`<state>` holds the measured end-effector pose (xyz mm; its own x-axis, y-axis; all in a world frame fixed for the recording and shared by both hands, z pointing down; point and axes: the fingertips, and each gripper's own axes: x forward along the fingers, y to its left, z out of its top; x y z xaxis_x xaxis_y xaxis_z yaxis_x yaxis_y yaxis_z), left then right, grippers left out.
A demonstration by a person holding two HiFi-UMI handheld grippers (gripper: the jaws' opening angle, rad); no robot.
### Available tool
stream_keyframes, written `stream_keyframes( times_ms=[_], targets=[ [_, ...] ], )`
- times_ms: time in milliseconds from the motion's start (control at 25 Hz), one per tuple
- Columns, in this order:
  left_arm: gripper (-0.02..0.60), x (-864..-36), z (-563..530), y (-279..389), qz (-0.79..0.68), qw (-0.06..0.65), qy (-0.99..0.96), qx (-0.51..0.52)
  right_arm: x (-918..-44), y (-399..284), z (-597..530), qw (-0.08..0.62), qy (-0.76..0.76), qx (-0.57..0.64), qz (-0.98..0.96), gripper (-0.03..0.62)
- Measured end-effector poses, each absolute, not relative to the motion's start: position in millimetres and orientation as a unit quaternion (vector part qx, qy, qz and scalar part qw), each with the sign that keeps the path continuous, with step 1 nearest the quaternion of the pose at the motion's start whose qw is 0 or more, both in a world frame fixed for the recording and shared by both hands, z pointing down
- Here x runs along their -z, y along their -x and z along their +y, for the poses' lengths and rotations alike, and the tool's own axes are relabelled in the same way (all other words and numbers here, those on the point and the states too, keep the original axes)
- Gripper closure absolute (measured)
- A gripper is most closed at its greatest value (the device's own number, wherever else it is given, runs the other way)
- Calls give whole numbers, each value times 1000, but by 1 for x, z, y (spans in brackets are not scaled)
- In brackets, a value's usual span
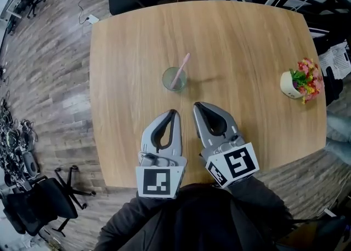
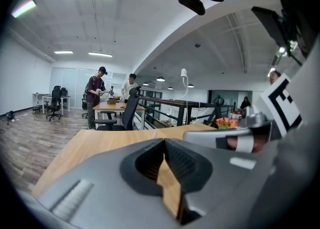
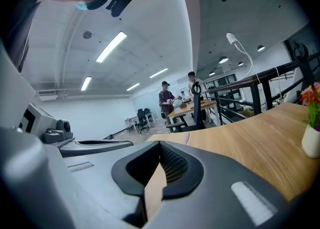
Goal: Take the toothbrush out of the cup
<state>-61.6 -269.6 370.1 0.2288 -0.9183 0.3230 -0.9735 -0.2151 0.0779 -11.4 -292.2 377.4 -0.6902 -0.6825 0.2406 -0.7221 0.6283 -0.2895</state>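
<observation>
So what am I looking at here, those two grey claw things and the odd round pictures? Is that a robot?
There is no robot here: a person holds a two-jaw gripper in each hand. The top-down picture comes from a camera on the person's head. It shows the left gripper and the right gripper reaching out over a wooden table. The two round pictures each come from a camera riding on one gripper, looking along its grey jaws into the room. On the table stand a clear cup with a pink toothbrush leaning in it, and a small pot of flowers off to the right. Both grippers have their jaws together and hold nothing. The cup stands just ahead of them, untouched.
</observation>
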Motion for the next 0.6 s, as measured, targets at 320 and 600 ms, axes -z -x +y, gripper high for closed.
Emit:
stream_keyframes(
  times_ms=[320,600],
  targets=[
    [574,-393,-296,77,-614,152,-767,-106,-400,23,-328,73,-393,-192,-897,592],
    [574,-416,-318,84,-611,166,-766,-112,-420,32,-357,83,-399,-196,-892,592]
  ],
)
